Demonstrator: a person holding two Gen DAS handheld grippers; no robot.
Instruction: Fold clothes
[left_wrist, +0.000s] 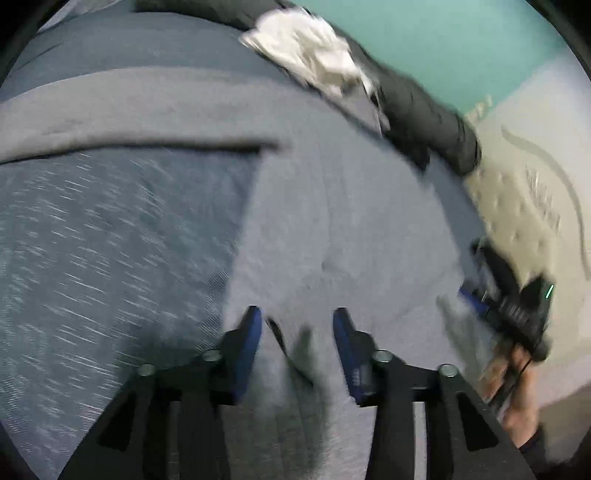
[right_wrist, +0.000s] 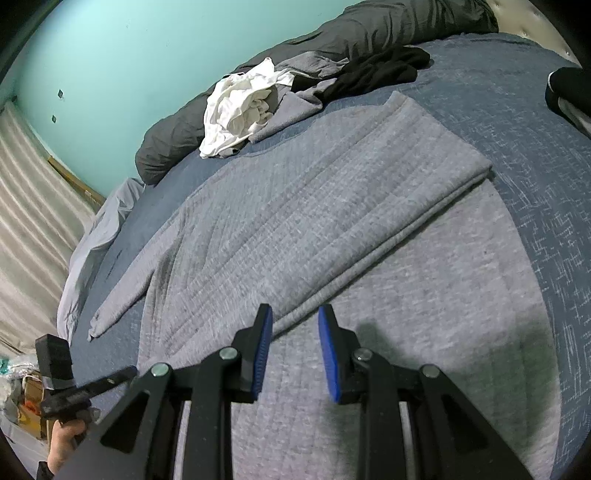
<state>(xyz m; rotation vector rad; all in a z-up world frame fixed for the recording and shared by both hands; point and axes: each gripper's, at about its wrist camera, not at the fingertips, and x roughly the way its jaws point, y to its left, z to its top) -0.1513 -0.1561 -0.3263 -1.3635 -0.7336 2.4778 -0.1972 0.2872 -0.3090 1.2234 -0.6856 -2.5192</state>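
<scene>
A grey long-sleeved garment lies spread on a blue bedspread, one side folded over its middle and a sleeve trailing left. My right gripper hovers over the fold's edge, its blue pads apart with only flat cloth showing beneath. The left wrist view is blurred: my left gripper stands open just above the grey garment, nothing pressed between its pads. The right gripper shows there at the garment's right edge, held by a hand. The left gripper appears low left in the right wrist view.
A crumpled white garment, a grey one and a black one lie at the far side against a dark rolled duvet. Another dark item sits at the right edge. A teal wall stands behind the bed.
</scene>
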